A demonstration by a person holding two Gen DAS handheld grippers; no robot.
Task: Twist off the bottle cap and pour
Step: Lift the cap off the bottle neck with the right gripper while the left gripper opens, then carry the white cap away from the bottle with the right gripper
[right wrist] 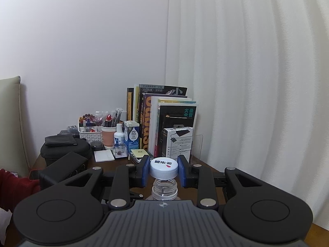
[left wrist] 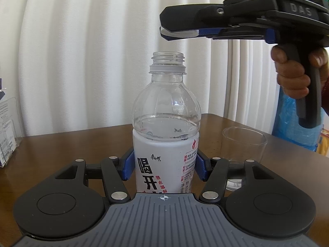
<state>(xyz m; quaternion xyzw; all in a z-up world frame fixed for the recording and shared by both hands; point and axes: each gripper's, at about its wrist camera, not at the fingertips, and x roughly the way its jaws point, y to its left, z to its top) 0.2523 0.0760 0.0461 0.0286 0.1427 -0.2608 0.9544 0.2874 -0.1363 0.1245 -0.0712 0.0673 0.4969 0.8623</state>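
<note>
A clear plastic bottle (left wrist: 166, 111) with a white label stands upright on the brown table (left wrist: 72, 146), part full of water, its threaded neck open. My left gripper (left wrist: 164, 166) is shut on the bottle's labelled body. My right gripper (right wrist: 163, 169) is shut on the white bottle cap (right wrist: 163, 167) and holds it just above the bottle's neck (right wrist: 164, 189). In the left wrist view the right gripper (left wrist: 176, 34) hovers above the bottle's mouth with the cap (left wrist: 181, 34) between its pads. An empty clear glass (left wrist: 243, 146) stands on the table right of the bottle.
A white curtain (left wrist: 102, 51) hangs behind the table. Books (right wrist: 164, 119), a white box (right wrist: 177, 142), a basket of small items (right wrist: 90, 131), a paper cup (right wrist: 108, 136), small bottles and a black case (right wrist: 65, 152) crowd the table's far end. A clear stand (left wrist: 8, 123) sits at the left.
</note>
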